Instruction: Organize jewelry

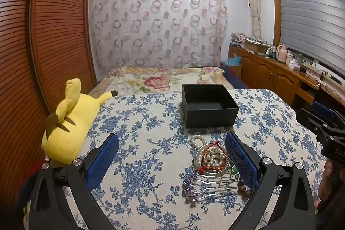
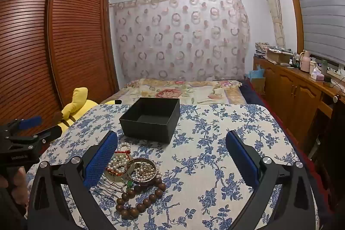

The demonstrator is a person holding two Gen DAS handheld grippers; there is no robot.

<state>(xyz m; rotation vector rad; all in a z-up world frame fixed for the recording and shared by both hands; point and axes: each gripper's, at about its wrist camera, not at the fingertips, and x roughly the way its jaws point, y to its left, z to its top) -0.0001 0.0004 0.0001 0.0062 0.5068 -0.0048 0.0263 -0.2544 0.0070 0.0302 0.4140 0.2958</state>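
Note:
An open, empty black box [image 1: 209, 107] [image 2: 151, 120] stands on the table with the blue-flowered cloth [image 1: 151, 122] [image 2: 215, 143]. In front of it lies a jewelry pile [image 1: 212, 157] [image 2: 129, 165]: pearl strands, a red cord bracelet, a metal bangle [image 2: 141, 169], a brown wooden bead bracelet [image 2: 140, 197] and a purple-flowered hair comb [image 1: 194, 186]. My left gripper [image 1: 172, 137] is open, and the pile lies just inside its right finger. My right gripper [image 2: 172, 135] is open too, with the pile beside its left finger. Neither touches anything.
A yellow plush toy [image 1: 64, 128] lies at the table's left edge. Behind the table is a bed with a flowered cover [image 1: 161, 79]. A slatted wooden wardrobe [image 1: 43, 36] stands on the left and a cluttered wooden cabinet [image 1: 280, 70] runs along the right.

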